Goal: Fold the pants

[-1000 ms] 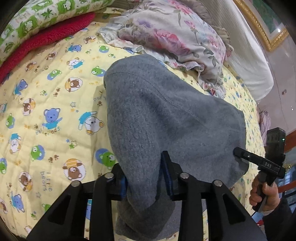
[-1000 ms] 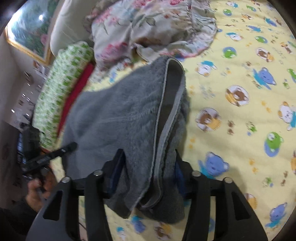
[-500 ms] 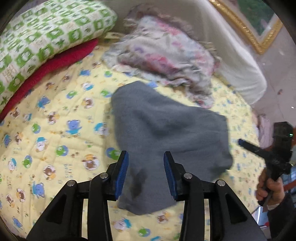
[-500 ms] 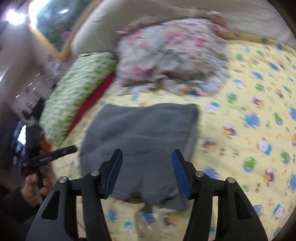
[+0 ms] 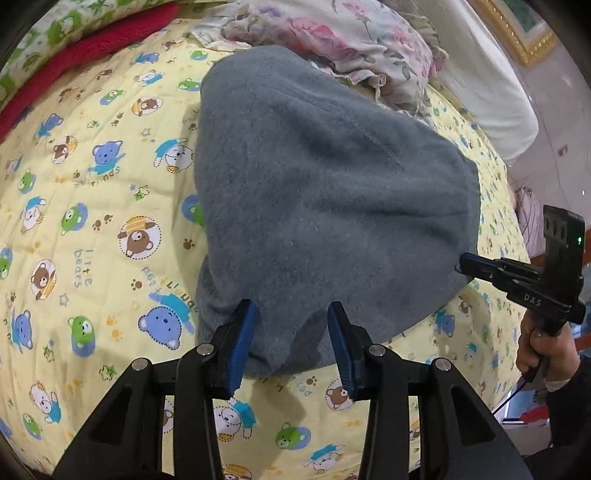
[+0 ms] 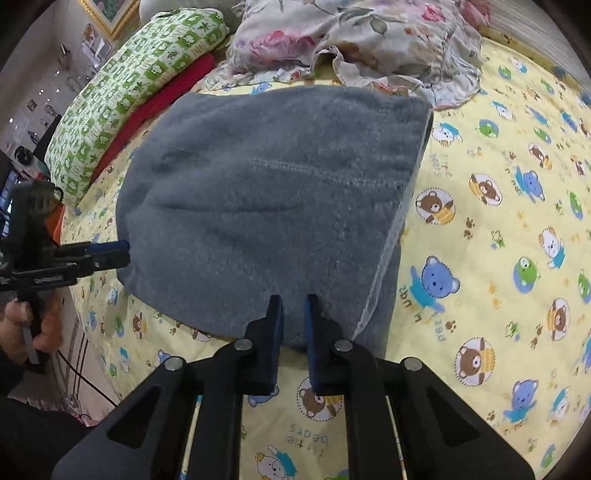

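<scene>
Two tongs (image 5: pixel 291 314) (image 6: pixel 293 301); one folded pants (image 5: pixel 332 192)

pants (image 5: pixel 325 206) folded over, so under layers and the bedsheet (image 5: pixel 92 229) beneath are hidden; left claw (image 5: pixel 291 339) frame cut off by bottom edge in left wrist view; right claw (image 6: pixel 293 325) fingers nearly together at the pants' near edge, can't tell if fabric is pinched; floral pillow (image 6: pixel 362 33) and green pillow (image 6: pixel 140 70) cropped by the fisheye rim; gold picture frame (image 5: pixel 517 37) blurred, mostly out of view
</scene>
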